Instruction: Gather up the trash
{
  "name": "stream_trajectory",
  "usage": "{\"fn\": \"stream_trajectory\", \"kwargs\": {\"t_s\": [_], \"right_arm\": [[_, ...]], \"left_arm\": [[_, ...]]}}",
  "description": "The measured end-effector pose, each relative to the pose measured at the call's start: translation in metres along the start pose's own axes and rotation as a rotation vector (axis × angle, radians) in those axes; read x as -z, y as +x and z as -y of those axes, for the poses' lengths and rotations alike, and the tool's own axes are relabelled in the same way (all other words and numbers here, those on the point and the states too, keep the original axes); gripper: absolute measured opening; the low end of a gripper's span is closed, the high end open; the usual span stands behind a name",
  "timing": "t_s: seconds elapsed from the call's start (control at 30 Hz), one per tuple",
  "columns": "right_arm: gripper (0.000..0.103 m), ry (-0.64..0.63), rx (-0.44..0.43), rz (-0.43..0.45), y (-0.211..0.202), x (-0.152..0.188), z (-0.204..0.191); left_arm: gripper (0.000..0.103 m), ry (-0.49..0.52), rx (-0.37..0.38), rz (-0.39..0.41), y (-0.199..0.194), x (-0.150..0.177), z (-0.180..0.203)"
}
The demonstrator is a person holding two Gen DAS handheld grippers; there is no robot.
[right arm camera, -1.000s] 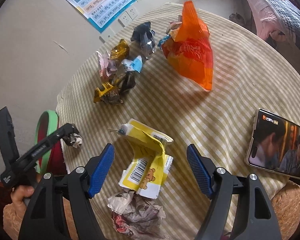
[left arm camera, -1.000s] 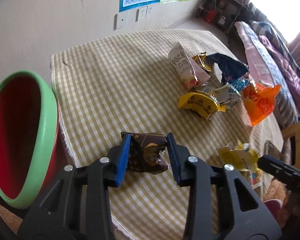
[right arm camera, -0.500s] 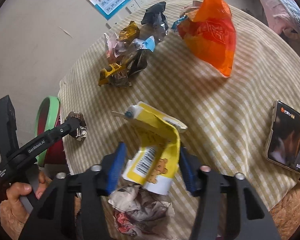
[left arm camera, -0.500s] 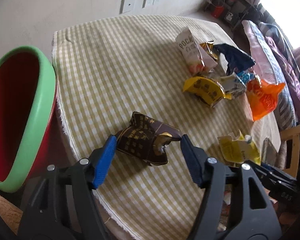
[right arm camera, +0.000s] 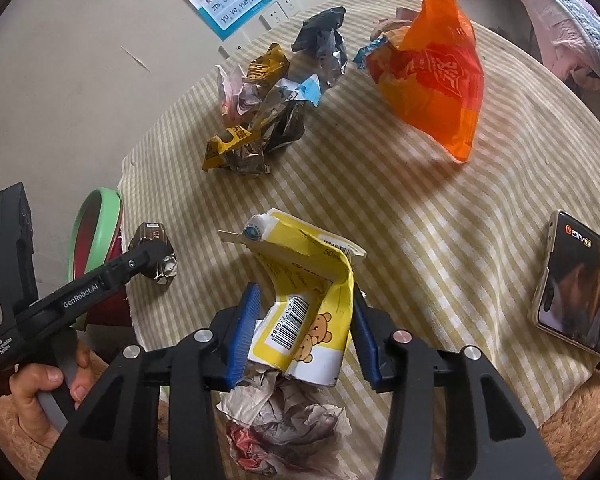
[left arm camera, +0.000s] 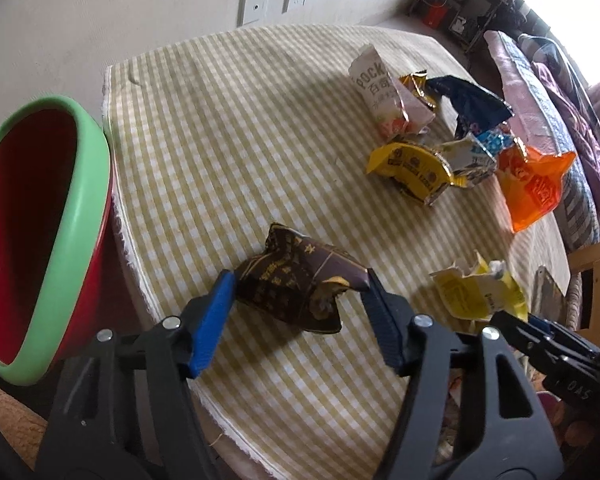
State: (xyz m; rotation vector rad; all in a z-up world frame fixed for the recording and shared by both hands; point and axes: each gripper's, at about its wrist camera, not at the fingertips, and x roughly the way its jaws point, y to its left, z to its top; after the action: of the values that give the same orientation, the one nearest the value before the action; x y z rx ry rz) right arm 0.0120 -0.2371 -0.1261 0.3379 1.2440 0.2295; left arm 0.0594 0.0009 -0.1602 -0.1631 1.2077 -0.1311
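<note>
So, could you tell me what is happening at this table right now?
A person is clearing snack wrappers off a checked tablecloth with two handheld grippers. The left gripper, its jaws closing, brackets a crumpled brown wrapper near the red bin. The right gripper is clamped on a yellow carton. More wrappers lie further back.

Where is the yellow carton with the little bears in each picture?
Left wrist view: the yellow carton lies low on the right, beside the right gripper.
Right wrist view: the same carton sits low in the middle, clamped in that gripper.
Shared landmark: the orange bag on the checked cloth.
</note>
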Motion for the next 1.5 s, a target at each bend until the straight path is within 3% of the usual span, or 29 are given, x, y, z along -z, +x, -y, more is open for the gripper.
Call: {"fn": "stream_trajectory", "kwargs": {"t_s": [0.07,0.13,0.17,0.5,0.73,0.87,0.93,1.1,1.5], "right_arm": [[0.041,-0.001,-0.007,0.006,-0.001,0.0,0.0],[0.038,-0.004,-0.016,0.017,-0.003,0.001,-0.001],[0.037,-0.004,-0.021,0.022,-0.004,0.001,-0.001],[0.035,-0.02,-0.051,0.093,-0.019,0.002,-0.011],[0.035,-0.033,-0.045,0.141,-0.028,0.001,-0.017],[0.035,-0.047,-0.035,0.183,-0.036,-0.001,-0.023],[0.035,-0.042,-0.037,0.182,-0.036,-0.001,-0.023],[0.035,-0.032,-0.042,0.172,-0.033,-0.002,-0.021],[0.035,-0.022,-0.058,0.163,-0.032,-0.001,-0.018]], "left_arm": [[0.056,0.007,0.001,0.02,-0.003,-0.001,0.001],[0.039,0.013,0.01,0.036,-0.006,-0.001,0.002],[0.037,0.017,0.002,0.052,-0.008,-0.001,0.003],[0.024,-0.003,0.05,0.126,-0.025,-0.001,0.0],[0.024,0.004,0.064,0.172,-0.037,0.0,0.0],[0.024,0.01,0.065,0.152,-0.032,-0.001,0.001],[0.024,0.014,0.06,0.117,-0.026,0.0,0.003],[0.043,0.03,0.046,0.083,-0.018,0.001,0.006],[0.06,0.049,0.025,0.029,-0.003,0.002,0.01]]}}
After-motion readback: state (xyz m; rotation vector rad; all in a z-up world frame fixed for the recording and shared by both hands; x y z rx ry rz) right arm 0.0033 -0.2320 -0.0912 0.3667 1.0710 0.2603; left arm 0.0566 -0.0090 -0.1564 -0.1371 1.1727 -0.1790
